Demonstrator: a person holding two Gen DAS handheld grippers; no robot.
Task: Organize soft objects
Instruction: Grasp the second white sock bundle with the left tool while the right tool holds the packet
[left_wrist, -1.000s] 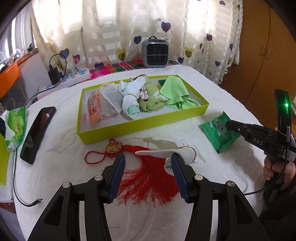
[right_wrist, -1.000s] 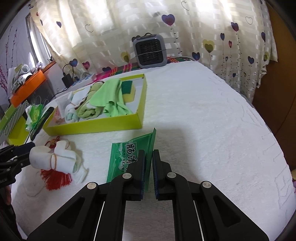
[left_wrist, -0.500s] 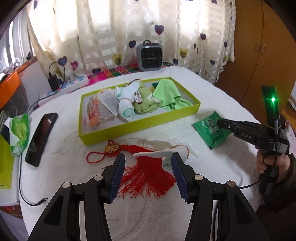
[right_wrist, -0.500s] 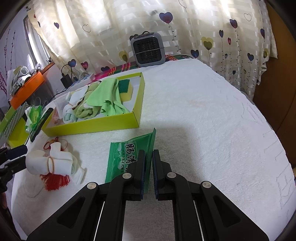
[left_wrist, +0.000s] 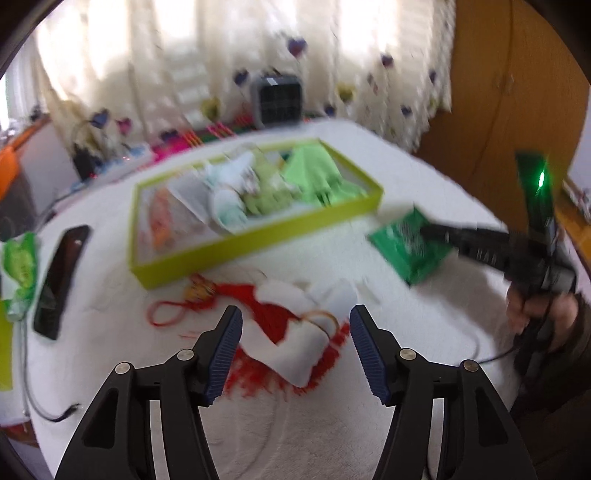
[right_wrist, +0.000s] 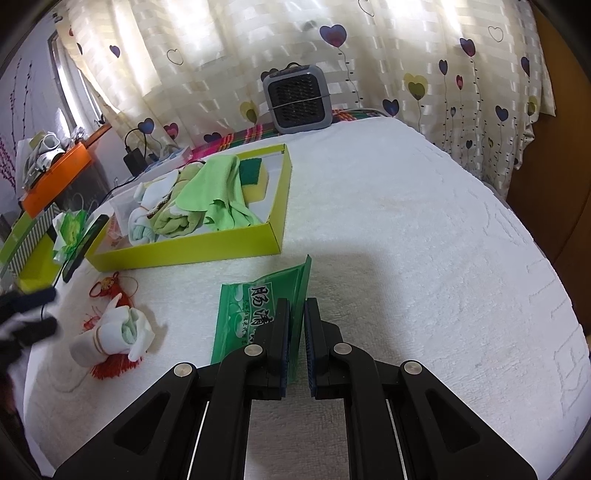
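Note:
The rolled white sock bundle (left_wrist: 295, 354) (right_wrist: 110, 336) lies on the red tassel charm (left_wrist: 266, 306) (right_wrist: 114, 369) on the white cover. My left gripper (left_wrist: 295, 314) (right_wrist: 51, 310) hovers over it, jaws opening, pads clear of the sock; that view is blurred. My right gripper (right_wrist: 295, 306) (left_wrist: 428, 230) is shut on the raised edge of the green packet (right_wrist: 247, 314) (left_wrist: 402, 247). Behind, the yellow-green tray (left_wrist: 258, 236) (right_wrist: 184, 251) holds socks, a green cloth, a sponge and a clear bag.
A black phone (left_wrist: 59, 280) and a green wrapper (left_wrist: 20, 266) lie at the left, with a loose cable (left_wrist: 48, 410) near the edge. A grey heater (right_wrist: 299, 99) stands at the back. A person's hand (left_wrist: 532, 306) holds the right gripper by a wooden wardrobe.
The left jaws have spread wider and the sock bundle has dropped from between the pads onto the red tassel. The right gripper and the packet have stayed put.

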